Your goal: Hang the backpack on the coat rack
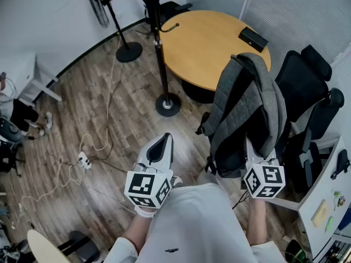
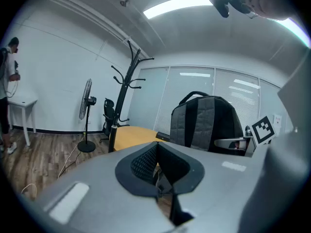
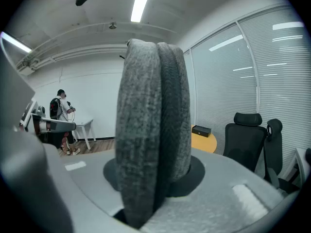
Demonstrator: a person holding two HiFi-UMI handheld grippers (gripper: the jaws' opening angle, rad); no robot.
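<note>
Right gripper (image 3: pixel 153 176): jaws clamped on the doubled grey shoulder strap (image 3: pixel 150 106), which stands up through them. The backpack (image 1: pixel 247 108) hangs off that one grip, its body just left of and ahead of the gripper, clear of the floor. Left gripper (image 2: pixel 156 165): jaws together, nothing between them, not touching the pack. The coat rack (image 1: pixel 159 48) is ahead of the left gripper and off to the left of the right one, well apart from both, with its hooks (image 2: pixel 130 76) high on the pole. Likely step: carry the load over to a hook. Risks as I judge them: the whole weight rides on one pinch of padded strap, so a swing or jerk could let it creep out of the jaws and drop the pack. The top carry loop (image 2: pixel 194 94) is free and ungripped, and with a strap bunched in the jaws a clean opening may be hard to offer to a prong. A miss could leave it half-caught and sliding off. The rack stands on a small round base (image 1: pixel 168 104), so a heavy pack bumped against the pole or hung far out could rock it toward the round table (image 1: pixel 208 43) just beyond. Loose cables (image 1: pixel 96 147) lie on the floor left of the left gripper, a trip hazard if the approach drifts that way.
</note>
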